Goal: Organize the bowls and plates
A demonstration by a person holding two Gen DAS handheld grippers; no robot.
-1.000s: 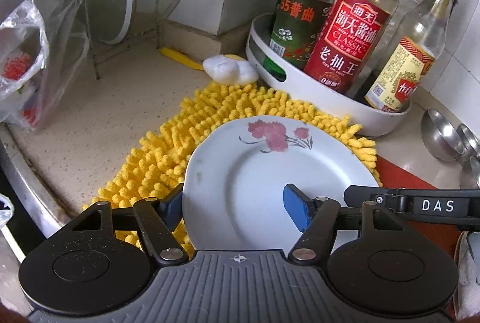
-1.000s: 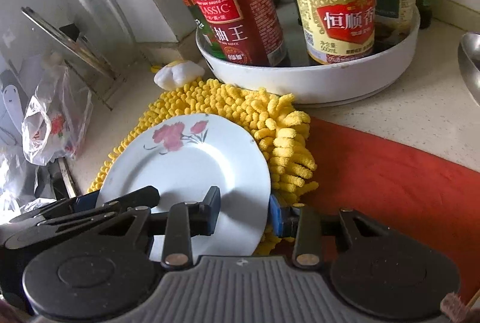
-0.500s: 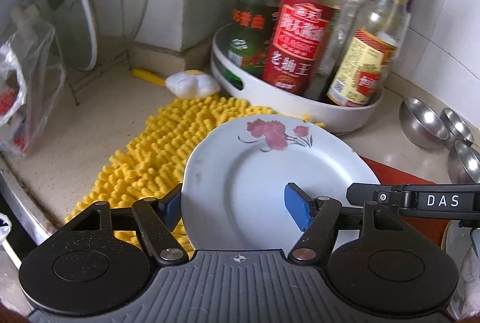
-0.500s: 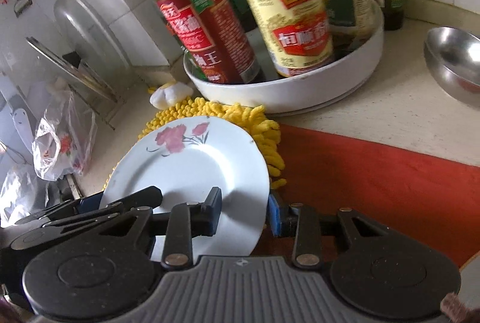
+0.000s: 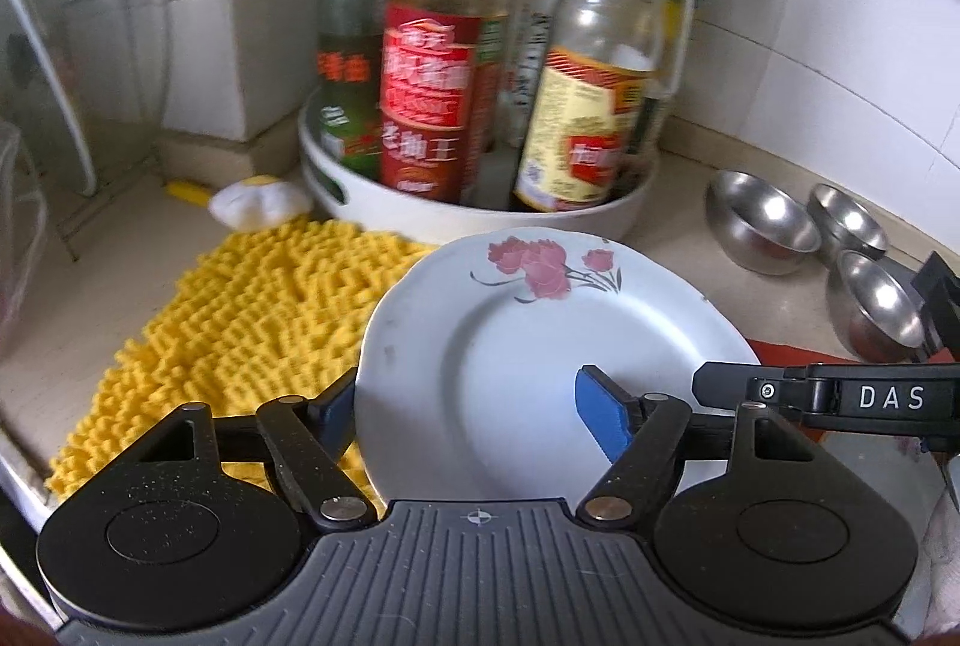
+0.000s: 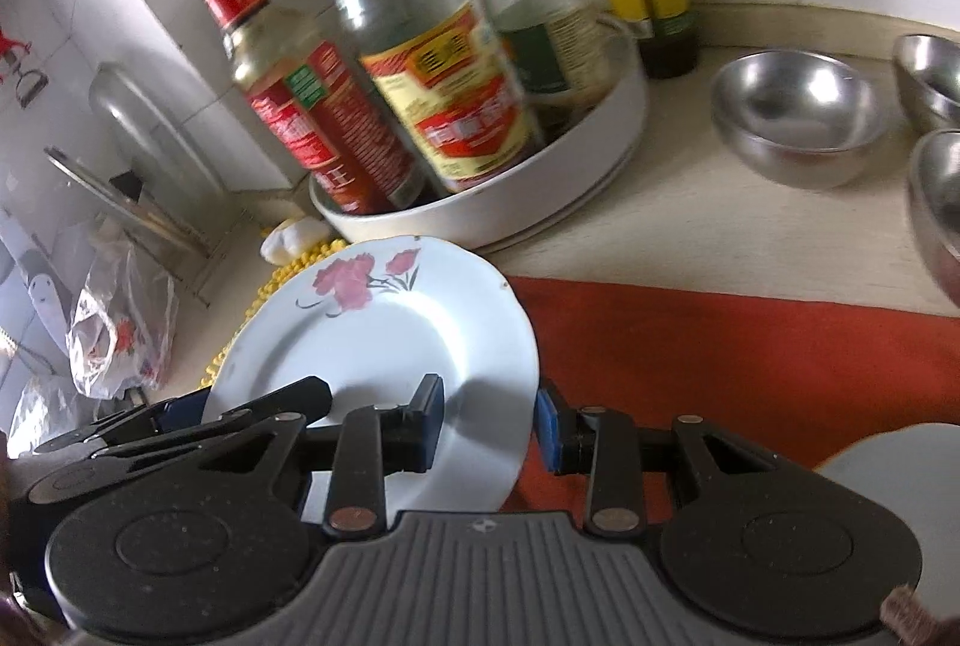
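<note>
- Nearest, a white plate (image 5: 540, 346) with a pink flower print is carried above the counter between both tools; its near edge is cut off behind their black bodies.
- The left gripper (image 5: 474, 406) straddles the plate's left rim, its jaws opening; one blue pad sits over the plate's face, the other is half hidden behind the rim, and whether either presses cannot be told.
- The right gripper (image 6: 489, 427) has its fingers closed on the plate's right rim.
- Below lie a yellow chenille mat (image 5: 252, 322) and a red cloth (image 6: 750, 352), both partly covered.
- To the right, three steel bowls (image 5: 762, 223) stand on the counter, one cut by the frame in the right view.
- Farthest, blurred sauce bottles (image 5: 438, 94) crowd a white round tray (image 5: 480, 220), labels hard to read.
</note>
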